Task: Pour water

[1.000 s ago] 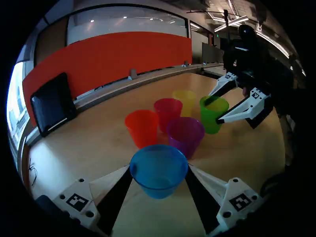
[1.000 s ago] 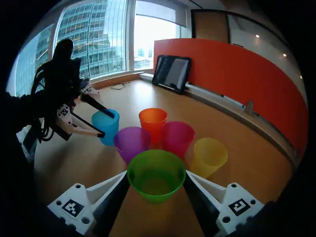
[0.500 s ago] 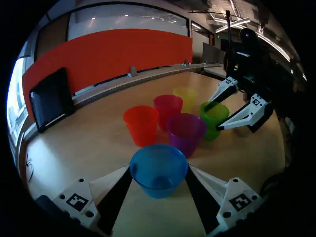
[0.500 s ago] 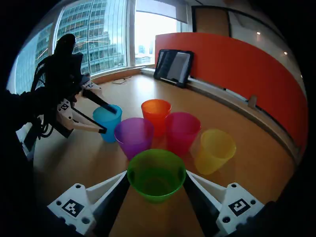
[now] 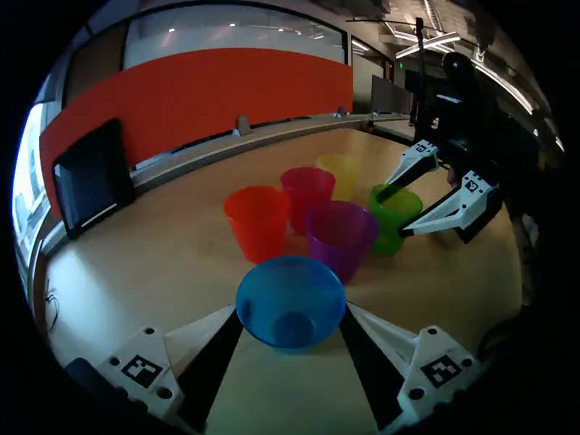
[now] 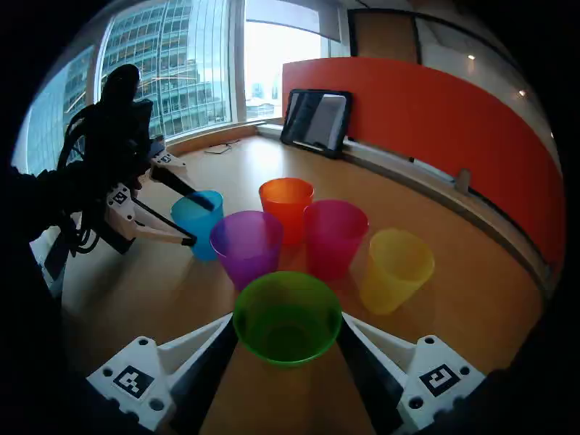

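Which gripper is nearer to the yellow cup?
Right. The right gripper, holding the green cup, is beside the yellow cup; the left gripper is beyond the purple cup.

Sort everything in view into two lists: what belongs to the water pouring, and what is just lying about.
Job in hand:
blue cup, held in the left claw
green cup, held in the right claw
possibly, as places to pour: purple cup, orange cup, pink cup, yellow cup

Lying about:
black tablet, propped up
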A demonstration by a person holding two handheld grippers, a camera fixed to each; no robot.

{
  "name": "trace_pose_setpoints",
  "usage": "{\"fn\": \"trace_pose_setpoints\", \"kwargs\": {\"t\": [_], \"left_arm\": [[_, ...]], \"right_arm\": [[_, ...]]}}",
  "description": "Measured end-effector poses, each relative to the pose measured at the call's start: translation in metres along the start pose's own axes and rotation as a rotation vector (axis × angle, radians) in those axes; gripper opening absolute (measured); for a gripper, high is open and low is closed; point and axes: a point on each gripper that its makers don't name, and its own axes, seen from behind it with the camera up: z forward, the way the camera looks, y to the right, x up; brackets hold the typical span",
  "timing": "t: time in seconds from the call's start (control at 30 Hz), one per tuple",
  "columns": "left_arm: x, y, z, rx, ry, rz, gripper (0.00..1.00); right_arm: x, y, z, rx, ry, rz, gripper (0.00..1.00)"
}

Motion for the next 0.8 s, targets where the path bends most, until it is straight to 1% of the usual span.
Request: {"fn": "trace_pose_setpoints", "kwargs": {"t": [0.2, 0.23, 0.33, 0.43, 0.6, 0.8], "left_arm": [[-0.001, -0.002, -0.001, 0.006, -0.006, -0.007, 0.89], [-0.002, -0.002, -0.001, 0.007, -0.009, -0.009, 0.89], [-0.006, -0.002, -0.002, 0.005, -0.022, -0.014, 0.92], [-0.011, -0.002, -0.004, 0.006, -0.034, -0.022, 0.94], [-0.017, -0.004, -0.01, 0.015, -0.042, -0.034, 0.94], [-0.024, -0.005, -0.024, 0.032, -0.04, -0.046, 0.96]], "right_arm": [[0.001, -0.001, 0.001, 0.002, 0.006, 0.007, 0.93], [0.001, -0.002, 0.001, 0.003, 0.007, 0.008, 0.95], [0.002, -0.002, 0.0, 0.002, 0.012, 0.014, 0.98], [0.002, -0.001, -0.002, 0.001, 0.016, 0.023, 1.0], [0.0, -0.003, -0.01, 0.0, 0.02, 0.036, 1.0], [-0.009, -0.003, -0.025, -0.027, 0.024, 0.043, 1.0]]}}
